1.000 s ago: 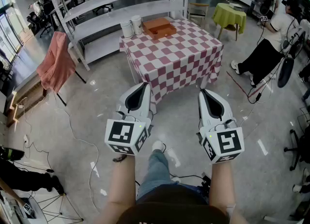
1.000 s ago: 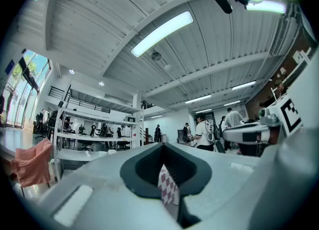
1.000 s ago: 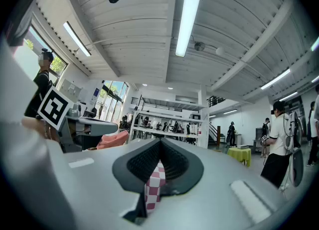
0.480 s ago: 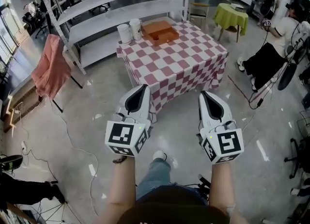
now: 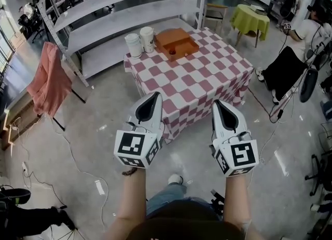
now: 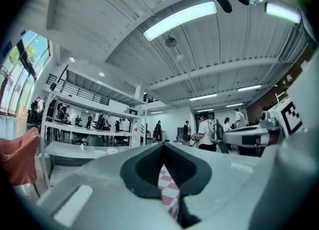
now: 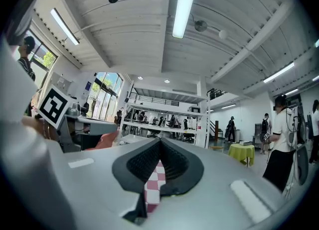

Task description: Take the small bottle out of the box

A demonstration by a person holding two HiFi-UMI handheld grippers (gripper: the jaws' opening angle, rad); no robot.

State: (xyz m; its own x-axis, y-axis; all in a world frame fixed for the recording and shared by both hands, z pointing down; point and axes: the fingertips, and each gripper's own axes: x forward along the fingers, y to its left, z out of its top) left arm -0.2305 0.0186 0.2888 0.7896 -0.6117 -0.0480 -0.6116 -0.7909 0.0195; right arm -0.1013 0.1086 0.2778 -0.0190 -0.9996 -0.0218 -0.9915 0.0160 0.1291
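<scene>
An orange box stands at the far side of a table with a red-and-white checked cloth. A small dark thing shows inside the box at its near edge; it is too small to tell if it is the bottle. My left gripper and right gripper are held side by side over the floor, short of the table's near edge, both pointing at it. Both are shut with nothing between the jaws. In the left gripper view and the right gripper view, only a sliver of checked cloth shows past the closed jaws.
Two white tubs stand left of the box. Grey metal shelving runs behind the table. A pink cloth hangs on a stand at the left. A green-covered table and a seated person are at the right. Cables lie on the floor.
The table has come nearer and now sits just beyond the gripper tips; the view has swung slightly left. Both grippers keep the same pose and stay shut.
</scene>
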